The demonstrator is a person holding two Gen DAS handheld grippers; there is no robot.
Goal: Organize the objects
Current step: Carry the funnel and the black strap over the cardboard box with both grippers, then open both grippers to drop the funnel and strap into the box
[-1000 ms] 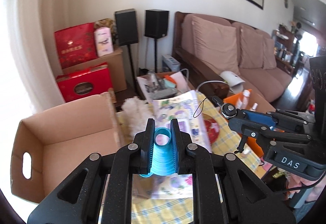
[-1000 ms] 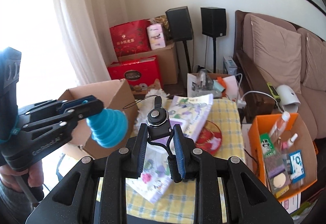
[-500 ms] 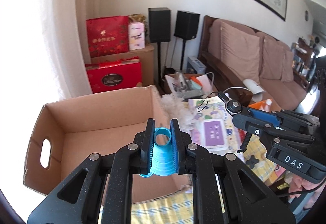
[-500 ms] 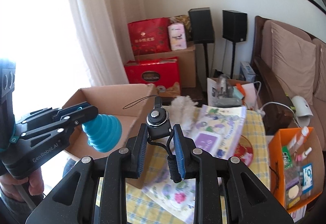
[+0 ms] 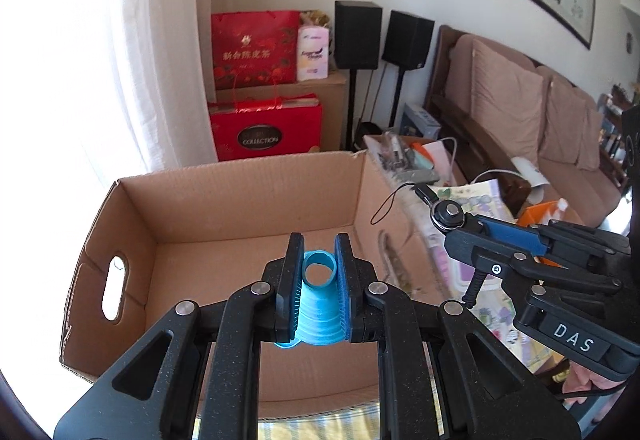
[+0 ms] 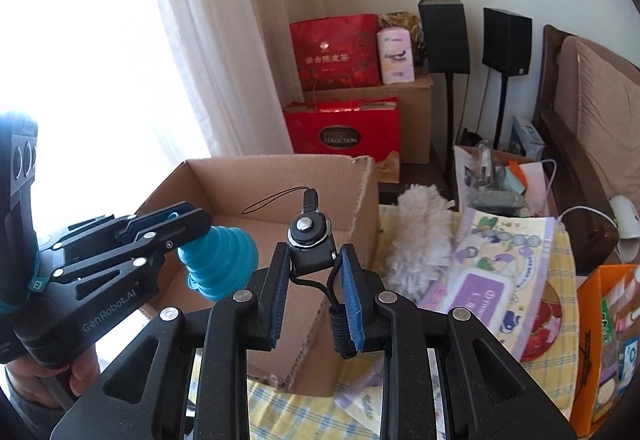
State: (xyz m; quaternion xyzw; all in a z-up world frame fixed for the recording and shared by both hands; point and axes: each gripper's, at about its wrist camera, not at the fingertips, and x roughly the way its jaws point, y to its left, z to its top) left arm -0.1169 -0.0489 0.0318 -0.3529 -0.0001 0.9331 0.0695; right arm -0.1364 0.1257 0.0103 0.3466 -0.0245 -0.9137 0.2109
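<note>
Left tongs [image 5: 319, 272] are clamped on a blue collapsible funnel [image 5: 318, 304], its narrow spout end pointing away from the camera and its ribbed body pressed between both pads. In the right wrist view the same left tongs [image 6: 188, 232] hold the funnel [image 6: 220, 264] with its wide skirt hanging over the near rim of the open cardboard box [image 5: 240, 208]. The box stands at the table's left end, by the curtain; no contents are visible inside it.

Right tongs [image 6: 316, 280] are closed narrowly on a small black clip with a round metal stud [image 6: 308, 236]; its thin cord loop [image 6: 276, 200] stands free above, and a black strap runs down along the right pad. The clip is held above the box's right wall.

On the yellow checked table cover [image 6: 560, 264], right of the box, lie a white fluffy duster [image 6: 420, 236] and a printed wipes packet [image 6: 488, 280]. An orange box [image 6: 592, 320] of small items stands at the table's right edge.
</note>
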